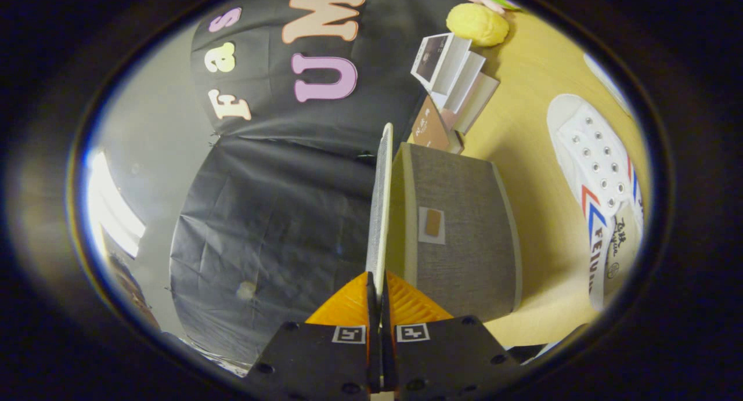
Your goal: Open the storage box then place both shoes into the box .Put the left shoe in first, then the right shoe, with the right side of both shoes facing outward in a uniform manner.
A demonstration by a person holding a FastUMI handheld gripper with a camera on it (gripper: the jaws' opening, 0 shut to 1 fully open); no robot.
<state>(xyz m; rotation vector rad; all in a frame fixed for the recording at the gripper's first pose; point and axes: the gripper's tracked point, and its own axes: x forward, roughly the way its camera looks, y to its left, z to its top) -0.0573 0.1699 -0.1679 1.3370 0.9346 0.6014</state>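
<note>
**Lid pinched, box open**

Your gripper (378, 291) is clamped on the thin white lid panel (380, 203) of the grey fabric storage box (464, 232); both fingers press its edge, and the panel stands away from the box. The white canvas shoe with red and blue chevrons (598, 180) lies on the yellow wooden table (522, 134), well beside the box.

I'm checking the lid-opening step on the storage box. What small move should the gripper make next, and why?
Probably keep swinging the lid further away from the grey storage box. The gripper is shut on the lid's thin edge, the lid stands raised beside the box, and the white shoe waits on the table.
</note>
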